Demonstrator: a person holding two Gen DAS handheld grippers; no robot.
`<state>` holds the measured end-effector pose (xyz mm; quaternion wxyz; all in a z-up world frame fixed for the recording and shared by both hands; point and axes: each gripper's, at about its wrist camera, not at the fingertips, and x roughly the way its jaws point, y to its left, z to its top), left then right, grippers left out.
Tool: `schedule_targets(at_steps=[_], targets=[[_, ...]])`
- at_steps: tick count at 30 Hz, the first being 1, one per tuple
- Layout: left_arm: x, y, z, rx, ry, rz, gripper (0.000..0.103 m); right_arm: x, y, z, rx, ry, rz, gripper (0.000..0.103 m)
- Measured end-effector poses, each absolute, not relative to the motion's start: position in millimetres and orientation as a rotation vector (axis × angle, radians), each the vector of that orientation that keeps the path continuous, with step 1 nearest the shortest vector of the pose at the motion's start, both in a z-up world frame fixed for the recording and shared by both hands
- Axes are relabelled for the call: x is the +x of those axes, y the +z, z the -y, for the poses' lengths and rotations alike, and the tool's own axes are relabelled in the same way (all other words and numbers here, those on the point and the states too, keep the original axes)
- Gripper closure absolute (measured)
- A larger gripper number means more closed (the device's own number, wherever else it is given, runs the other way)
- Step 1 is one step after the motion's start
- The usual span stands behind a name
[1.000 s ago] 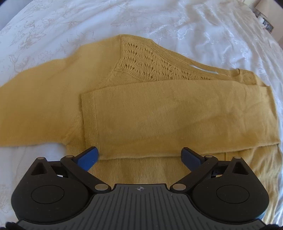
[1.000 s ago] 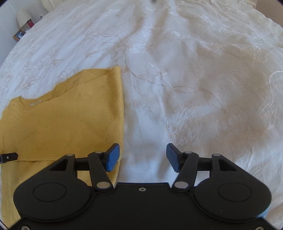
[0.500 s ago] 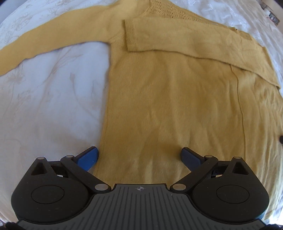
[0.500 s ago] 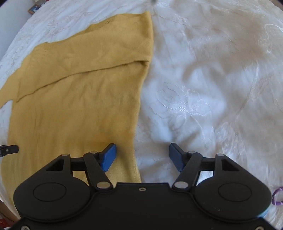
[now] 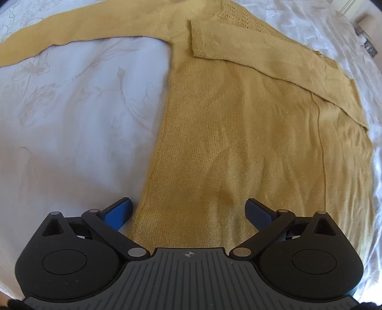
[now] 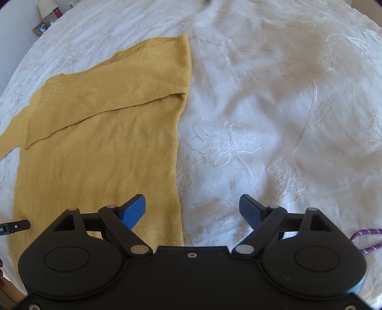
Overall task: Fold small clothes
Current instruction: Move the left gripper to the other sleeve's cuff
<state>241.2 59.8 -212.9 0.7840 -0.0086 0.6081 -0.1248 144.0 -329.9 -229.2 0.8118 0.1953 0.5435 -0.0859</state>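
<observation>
A mustard-yellow knit sweater (image 5: pixel 238 133) lies flat on the white bedspread (image 5: pixel 71 124). One sleeve (image 5: pixel 274 62) is folded across the chest; the other sleeve (image 5: pixel 71 31) stretches out to the far left. My left gripper (image 5: pixel 188 212) is open and empty, hovering over the sweater's near left hem corner. The sweater also shows in the right wrist view (image 6: pixel 107 133). My right gripper (image 6: pixel 192 209) is open and empty, straddling the sweater's right side edge near the hem. The left gripper's tip (image 6: pixel 14 225) peeks in at the left edge.
The embroidered white bedspread (image 6: pixel 274 119) spreads wide to the right of the sweater. A purple cord (image 6: pixel 365 238) lies at the right edge. A lamp and framed items (image 6: pixel 45 16) stand beyond the bed's far left corner.
Both grippers have pulled back from the sweater's shoulder area toward its hem, so the whole body now shows. Both stayed open and empty. The sweater has not moved.
</observation>
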Motion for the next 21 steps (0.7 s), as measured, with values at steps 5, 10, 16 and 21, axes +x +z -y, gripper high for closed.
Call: schedule_targets(at_steps=[5, 10, 16, 21], targets=[[244, -188, -85, -0.054, -0.228, -1.252, 0.001, 151, -215, 305, 0.405, -0.111, -1.137, 0.0], [262, -169, -116, -0.077, -0.182, -1.194, 0.001, 165, -209, 277, 0.388, -0.046, -1.133, 0.0], [306, -156, -165, -0.074, -0.116, -1.133, 0.001, 182, -199, 238, 0.378, 0.014, -1.111, 0.0], [343, -143, -219, -0.047, -0.065, -1.089, 0.001, 202, -187, 203, 0.387, 0.063, -1.075, 0.0]])
